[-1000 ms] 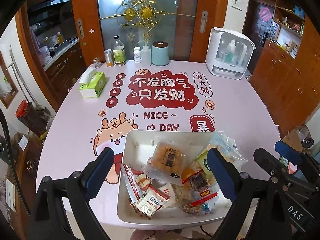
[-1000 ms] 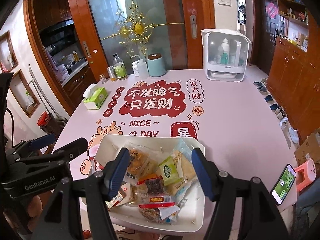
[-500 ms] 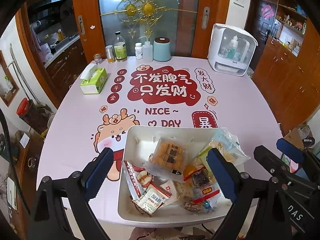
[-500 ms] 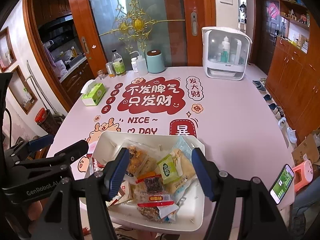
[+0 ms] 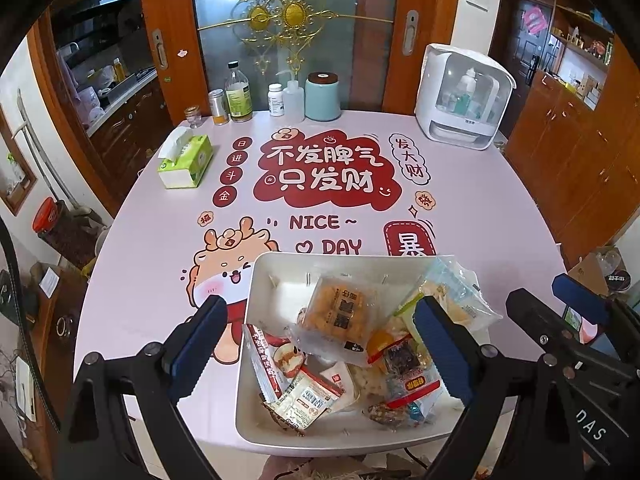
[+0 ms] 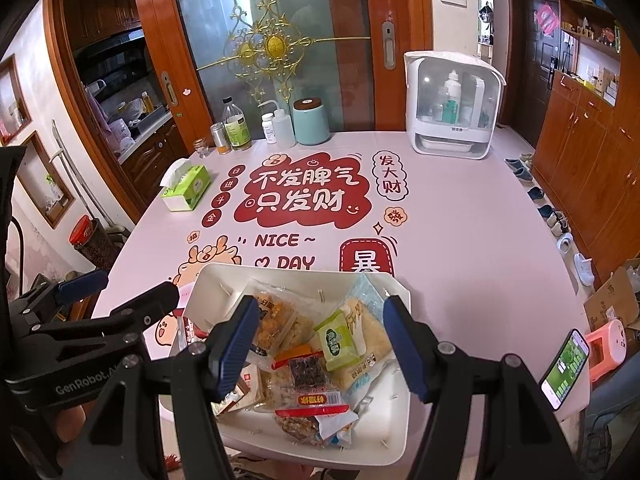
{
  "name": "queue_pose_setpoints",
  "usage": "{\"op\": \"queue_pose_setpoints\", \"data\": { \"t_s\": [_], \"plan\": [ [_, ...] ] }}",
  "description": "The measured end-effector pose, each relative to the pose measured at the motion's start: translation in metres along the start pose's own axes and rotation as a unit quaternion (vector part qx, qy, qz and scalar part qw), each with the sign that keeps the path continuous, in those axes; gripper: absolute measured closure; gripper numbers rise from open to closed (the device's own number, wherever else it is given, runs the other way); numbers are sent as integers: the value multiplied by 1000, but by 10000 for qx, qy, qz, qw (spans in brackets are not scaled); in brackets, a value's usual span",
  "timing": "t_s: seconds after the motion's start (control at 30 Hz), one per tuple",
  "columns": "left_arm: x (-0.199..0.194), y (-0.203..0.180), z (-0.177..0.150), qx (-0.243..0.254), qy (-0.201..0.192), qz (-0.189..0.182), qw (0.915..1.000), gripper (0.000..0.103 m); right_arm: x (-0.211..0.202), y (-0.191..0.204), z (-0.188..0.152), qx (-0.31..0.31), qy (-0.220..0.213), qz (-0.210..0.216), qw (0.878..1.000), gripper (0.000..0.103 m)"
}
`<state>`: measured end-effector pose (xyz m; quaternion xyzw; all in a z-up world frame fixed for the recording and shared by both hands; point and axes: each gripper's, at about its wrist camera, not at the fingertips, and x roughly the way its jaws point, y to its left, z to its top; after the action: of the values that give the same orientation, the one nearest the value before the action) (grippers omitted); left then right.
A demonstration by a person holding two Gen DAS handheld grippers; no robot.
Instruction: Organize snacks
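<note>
both grippers' fingers (image 5: 200,344) (image 6: 236,344) gaping wide, holding nothing, hovering over snack tray (image 5: 256,276); tissue box (image 5: 186,162), bottles (image 5: 238,94), dispenser (image 5: 464,96) standing well beyond.

The white tray's (image 5: 256,364) near edge at six o'clock runs under the gripper frames. Lower snack packets (image 6: 316,420) lie buried beneath others, labels too small to read. At three o'clock a phone (image 6: 565,365) shows an illegible screen.
</note>
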<state>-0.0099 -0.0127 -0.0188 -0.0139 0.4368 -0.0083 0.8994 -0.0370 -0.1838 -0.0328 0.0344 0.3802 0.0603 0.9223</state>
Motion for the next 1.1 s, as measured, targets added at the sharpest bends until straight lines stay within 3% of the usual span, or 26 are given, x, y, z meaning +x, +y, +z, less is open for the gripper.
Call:
{"op": "queue_pose_setpoints", "data": {
  "t_s": [1.1],
  "plan": [
    [2, -1, 2, 19, 27, 18, 10000, 9, 4, 0, 3, 29, 39, 37, 10000, 38]
  ]
}}
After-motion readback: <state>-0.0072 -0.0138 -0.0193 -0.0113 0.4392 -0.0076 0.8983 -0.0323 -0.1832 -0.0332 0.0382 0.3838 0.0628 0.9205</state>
